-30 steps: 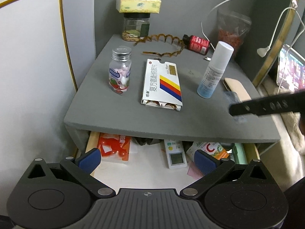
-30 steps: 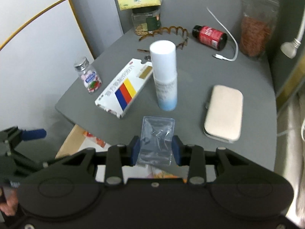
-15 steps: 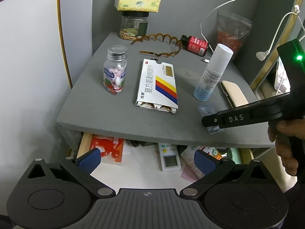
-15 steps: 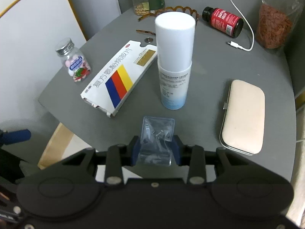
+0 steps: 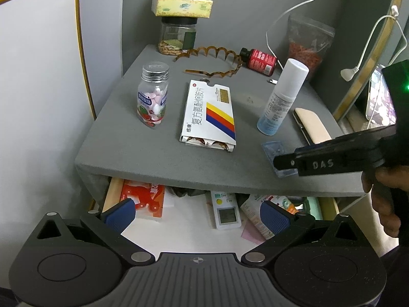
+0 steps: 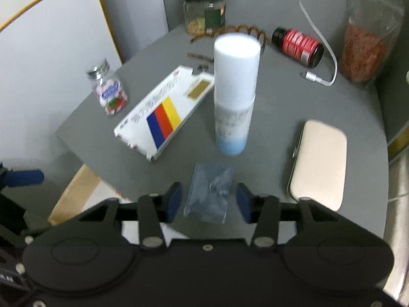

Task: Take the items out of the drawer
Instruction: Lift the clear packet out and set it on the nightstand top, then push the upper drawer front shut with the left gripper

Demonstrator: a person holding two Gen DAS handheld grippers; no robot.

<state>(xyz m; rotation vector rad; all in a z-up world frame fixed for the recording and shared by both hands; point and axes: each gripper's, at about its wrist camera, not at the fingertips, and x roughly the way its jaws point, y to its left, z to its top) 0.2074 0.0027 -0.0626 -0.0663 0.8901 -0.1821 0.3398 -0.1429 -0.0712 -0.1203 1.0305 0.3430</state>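
Observation:
A small clear plastic bag (image 6: 208, 192) lies flat on the grey nightstand top (image 6: 268, 107) near its front edge, just in front of the white spray bottle (image 6: 235, 94). My right gripper (image 6: 209, 200) straddles the bag; its jaws are opening and the blue pads stand clear of the bag's sides. In the left wrist view the bag (image 5: 272, 148) pokes out past the right gripper's finger. My left gripper (image 5: 196, 215) hangs open over the open drawer (image 5: 115, 192) with nothing between its fingers. Inside the drawer lie a red packet (image 5: 143, 197), a white digital device (image 5: 226, 211) and a colourful packet (image 5: 265, 204).
On the top stand a pill bottle (image 5: 153, 99), a striped medicine box (image 5: 208, 117), a beige case (image 6: 319, 161), a red bottle (image 6: 297, 46), a bag of red bits (image 6: 363, 51), a jar under a tissue pack (image 5: 179, 35), a brown hair band and a white cable. A person's hand (image 5: 386, 202) grips the right tool.
My right gripper came down to the nightstand's front edge with the clear bag, and its pads have parted from the bag. The left gripper has stayed put.

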